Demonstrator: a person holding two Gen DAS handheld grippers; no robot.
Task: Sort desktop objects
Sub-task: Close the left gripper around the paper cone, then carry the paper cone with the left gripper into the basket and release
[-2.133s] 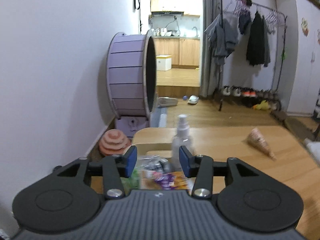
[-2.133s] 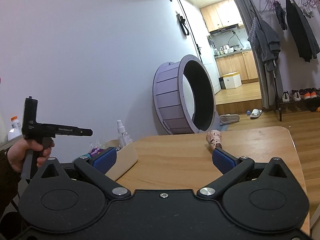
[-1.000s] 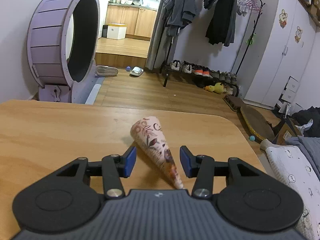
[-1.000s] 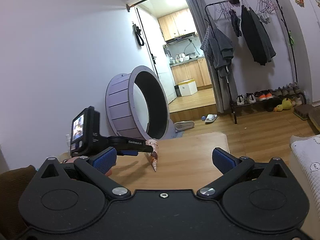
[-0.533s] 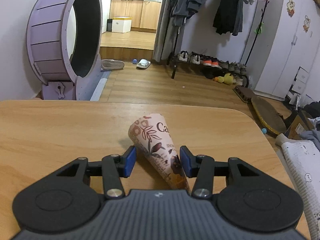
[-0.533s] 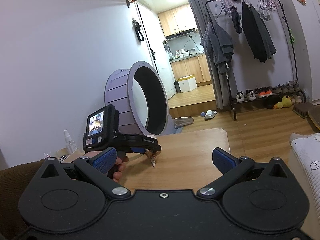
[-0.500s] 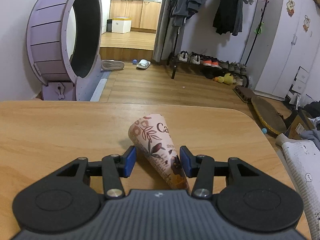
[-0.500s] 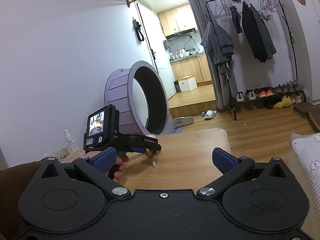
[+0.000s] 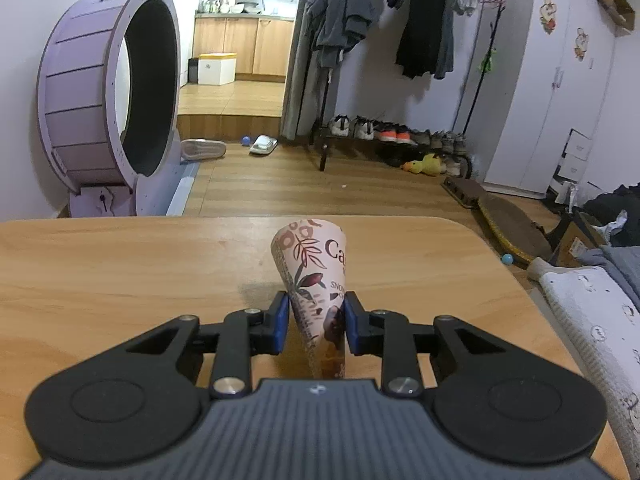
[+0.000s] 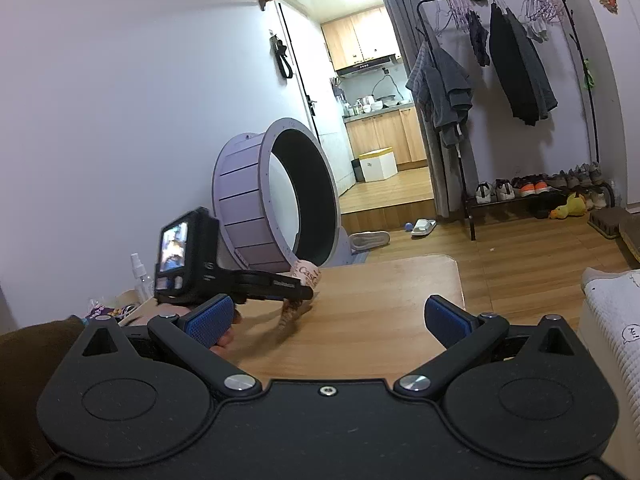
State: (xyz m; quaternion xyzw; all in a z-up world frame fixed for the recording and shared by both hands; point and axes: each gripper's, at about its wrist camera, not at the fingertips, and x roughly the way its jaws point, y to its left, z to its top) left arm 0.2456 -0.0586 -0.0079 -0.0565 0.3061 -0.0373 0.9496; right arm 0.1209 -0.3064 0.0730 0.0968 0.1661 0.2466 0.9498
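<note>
Cone pinched in my left tool; squeeze lightly, paper crushes; right tool wide, idle.

The left gripper has closed its blue pads onto the pink, leaf-printed paper cone, now tilted up off the wooden table between them.

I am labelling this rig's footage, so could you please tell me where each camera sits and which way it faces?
Left wrist: on the left hand-held gripper, facing across the table; its fingers clamp the paper cone.
Right wrist: on the open right hand-held gripper, held higher, facing the purple wheel; a hand shows.
Shared: cone, wheel, table.
</note>
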